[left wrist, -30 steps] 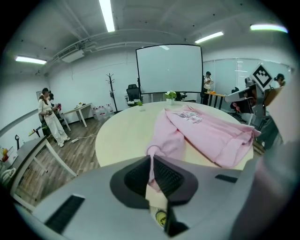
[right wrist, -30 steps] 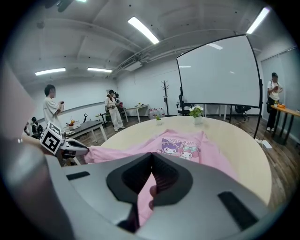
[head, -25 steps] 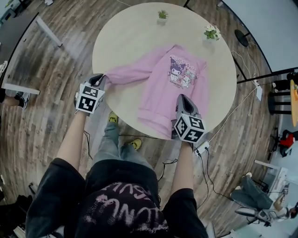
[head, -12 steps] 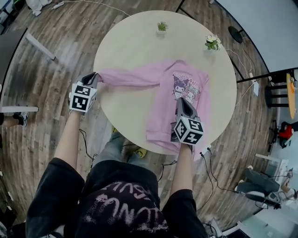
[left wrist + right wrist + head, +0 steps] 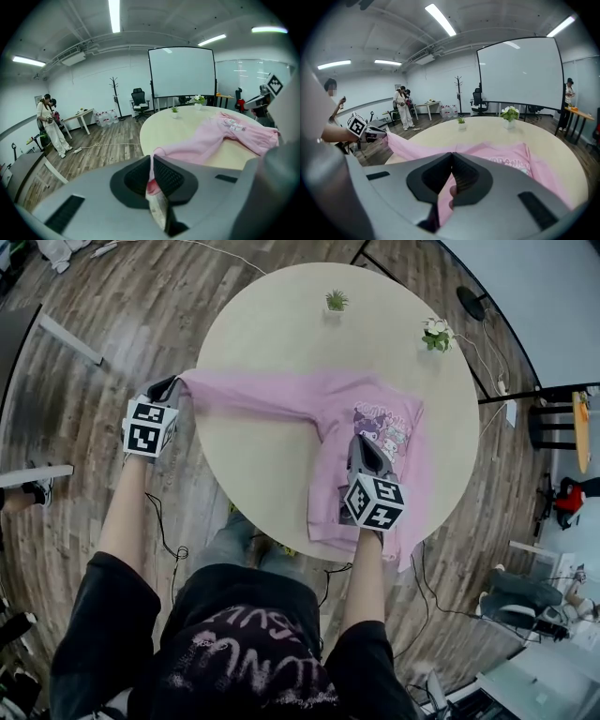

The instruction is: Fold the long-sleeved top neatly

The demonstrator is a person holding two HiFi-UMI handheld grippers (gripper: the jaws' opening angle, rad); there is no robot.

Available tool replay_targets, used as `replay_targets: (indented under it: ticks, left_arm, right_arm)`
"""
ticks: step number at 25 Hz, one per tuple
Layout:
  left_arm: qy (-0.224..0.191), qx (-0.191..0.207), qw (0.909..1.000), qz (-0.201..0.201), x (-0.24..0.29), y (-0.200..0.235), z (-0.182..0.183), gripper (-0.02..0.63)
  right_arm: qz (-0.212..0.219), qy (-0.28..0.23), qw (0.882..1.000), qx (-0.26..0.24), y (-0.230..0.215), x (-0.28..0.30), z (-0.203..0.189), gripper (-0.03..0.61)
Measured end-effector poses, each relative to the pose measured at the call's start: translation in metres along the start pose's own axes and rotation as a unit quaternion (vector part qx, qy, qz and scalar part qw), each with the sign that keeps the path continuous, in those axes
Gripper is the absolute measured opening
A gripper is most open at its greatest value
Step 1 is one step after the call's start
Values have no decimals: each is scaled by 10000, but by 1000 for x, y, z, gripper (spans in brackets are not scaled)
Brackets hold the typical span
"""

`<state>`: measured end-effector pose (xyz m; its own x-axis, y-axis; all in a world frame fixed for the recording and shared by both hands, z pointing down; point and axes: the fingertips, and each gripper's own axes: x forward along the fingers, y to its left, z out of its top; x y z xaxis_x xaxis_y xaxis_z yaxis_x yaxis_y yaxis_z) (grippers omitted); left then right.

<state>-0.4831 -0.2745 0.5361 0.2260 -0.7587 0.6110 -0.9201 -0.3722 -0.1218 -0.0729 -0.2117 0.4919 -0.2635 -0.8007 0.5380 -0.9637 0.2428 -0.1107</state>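
While overhead hides it, left tool (image 5: 151, 158) pinches sleeve (image 5: 202, 142).

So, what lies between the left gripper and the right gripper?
One sleeve of the pink top, pulled straight over the table, from the left gripper to the body that the right gripper holds. The head view shows it.

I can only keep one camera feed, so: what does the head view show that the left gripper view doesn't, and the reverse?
Only the head view: the person's dark shirt, and the hem of the pink top hanging over the near edge of the round table. Only the left gripper view: close up, the left tool shut on the sleeve end, plus a projection screen, a coat stand. Both: top, table, two potted plants, right tool.
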Motion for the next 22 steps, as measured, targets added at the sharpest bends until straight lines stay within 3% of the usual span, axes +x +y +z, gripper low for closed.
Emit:
replay_targets:
  ticks: [9,22]
  left_arm:
    - [-39,56,10000,14,17,-2,14,26]
    - [-203,341,9977,545,6,-100,87,28]
  right_arm:
    - [-169,56,9998,42,-18,-4,-7,6]
    - [144,-221,9991,340,-130,-34,-7,6]
